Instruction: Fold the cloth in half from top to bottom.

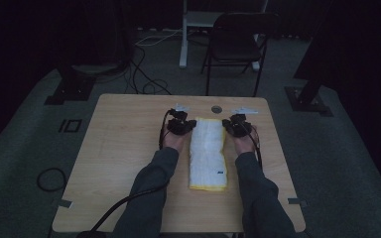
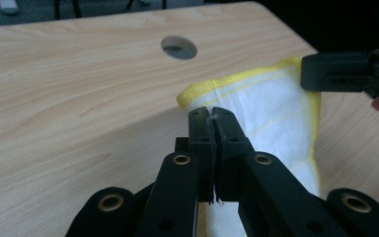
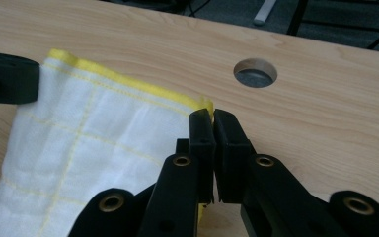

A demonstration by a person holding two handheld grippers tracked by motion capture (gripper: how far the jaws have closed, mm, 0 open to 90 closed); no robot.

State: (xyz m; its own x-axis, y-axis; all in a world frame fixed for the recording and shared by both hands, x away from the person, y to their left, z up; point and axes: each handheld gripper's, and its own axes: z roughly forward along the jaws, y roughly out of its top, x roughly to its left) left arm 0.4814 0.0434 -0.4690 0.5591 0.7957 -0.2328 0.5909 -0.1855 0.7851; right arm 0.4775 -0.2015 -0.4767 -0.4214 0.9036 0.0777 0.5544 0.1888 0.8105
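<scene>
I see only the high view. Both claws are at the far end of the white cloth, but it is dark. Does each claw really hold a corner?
Observer: Yes. The left claw is shut on the cloth, with fabric pinched between its jaws.
Operator: And the right one?
Observer: The right claw is shut at the other yellow-edged corner.
Operator: Anything close behind the cloth?
Observer: A round hole in the table, just past that edge.

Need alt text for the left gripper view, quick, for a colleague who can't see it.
The left gripper is shut on the near corner of a white cloth with a yellow hem lying on a light wooden table. The right gripper reaches the cloth's far corner.
</scene>
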